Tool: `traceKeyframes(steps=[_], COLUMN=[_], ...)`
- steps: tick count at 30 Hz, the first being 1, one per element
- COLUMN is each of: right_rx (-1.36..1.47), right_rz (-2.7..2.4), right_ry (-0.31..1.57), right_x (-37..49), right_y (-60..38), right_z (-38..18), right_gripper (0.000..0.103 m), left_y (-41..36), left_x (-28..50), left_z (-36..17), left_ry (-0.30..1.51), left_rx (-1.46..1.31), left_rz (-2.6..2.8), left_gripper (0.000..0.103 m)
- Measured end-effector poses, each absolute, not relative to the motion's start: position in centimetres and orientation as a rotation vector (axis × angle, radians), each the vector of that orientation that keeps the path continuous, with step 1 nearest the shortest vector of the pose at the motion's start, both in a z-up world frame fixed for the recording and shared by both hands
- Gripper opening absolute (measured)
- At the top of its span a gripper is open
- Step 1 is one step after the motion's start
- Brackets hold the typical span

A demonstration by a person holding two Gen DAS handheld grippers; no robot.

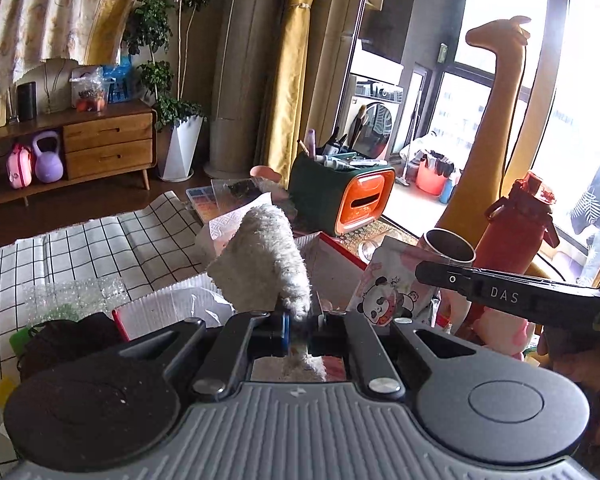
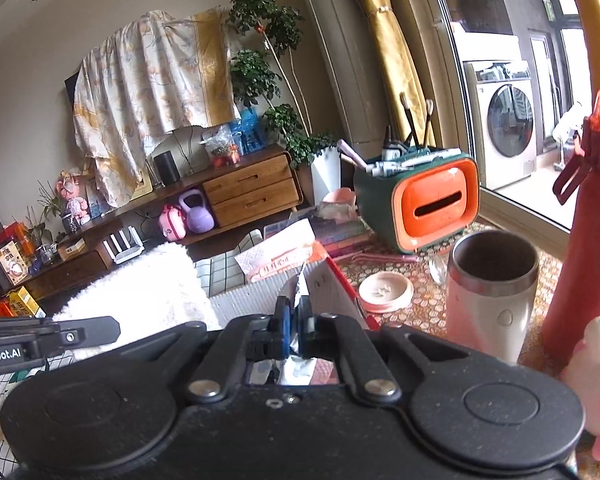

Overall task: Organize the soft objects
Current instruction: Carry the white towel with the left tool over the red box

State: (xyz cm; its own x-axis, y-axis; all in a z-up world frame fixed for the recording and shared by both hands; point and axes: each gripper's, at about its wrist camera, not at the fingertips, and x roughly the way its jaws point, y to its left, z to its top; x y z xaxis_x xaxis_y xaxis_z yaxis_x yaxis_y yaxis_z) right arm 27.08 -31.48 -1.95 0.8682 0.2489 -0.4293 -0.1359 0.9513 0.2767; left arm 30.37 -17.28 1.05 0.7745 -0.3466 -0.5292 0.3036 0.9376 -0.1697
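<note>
My left gripper (image 1: 303,320) is shut on a fluffy white soft toy (image 1: 260,256) and holds it up over a red-edged white box (image 1: 332,256). The toy also shows at the left of the right wrist view (image 2: 140,292). My right gripper (image 2: 294,316) is shut on the thin edge of a panda-print packet (image 1: 392,284); only a foil sliver (image 2: 300,292) shows between its jaws. A pink plush (image 2: 596,384) lies at the right, beside the red bottle.
A steel-rimmed cup (image 2: 492,292), a red water bottle (image 2: 584,240), an orange-and-green organiser (image 2: 420,204) and a pink lid (image 2: 386,292) stand on the patterned mat. A checked cloth (image 1: 60,252) covers the left. A black pouch (image 1: 68,340) lies near the box.
</note>
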Motion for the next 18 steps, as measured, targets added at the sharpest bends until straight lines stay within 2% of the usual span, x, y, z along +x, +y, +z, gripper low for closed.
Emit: traceKeyframes(steps=[18], right_rx=[0.22], right_rz=[0.233], right_ry=[0.585], right_x=[28.3], right_y=[-29.8], right_z=[-6.7], right_gripper=[0.004], left_y=[-17.7], left_x=[33.2], left_z=[-6.1], left_ry=[0.8], left_rx=[-0.081], left_rz=[-0.366], left_gripper=[0.008])
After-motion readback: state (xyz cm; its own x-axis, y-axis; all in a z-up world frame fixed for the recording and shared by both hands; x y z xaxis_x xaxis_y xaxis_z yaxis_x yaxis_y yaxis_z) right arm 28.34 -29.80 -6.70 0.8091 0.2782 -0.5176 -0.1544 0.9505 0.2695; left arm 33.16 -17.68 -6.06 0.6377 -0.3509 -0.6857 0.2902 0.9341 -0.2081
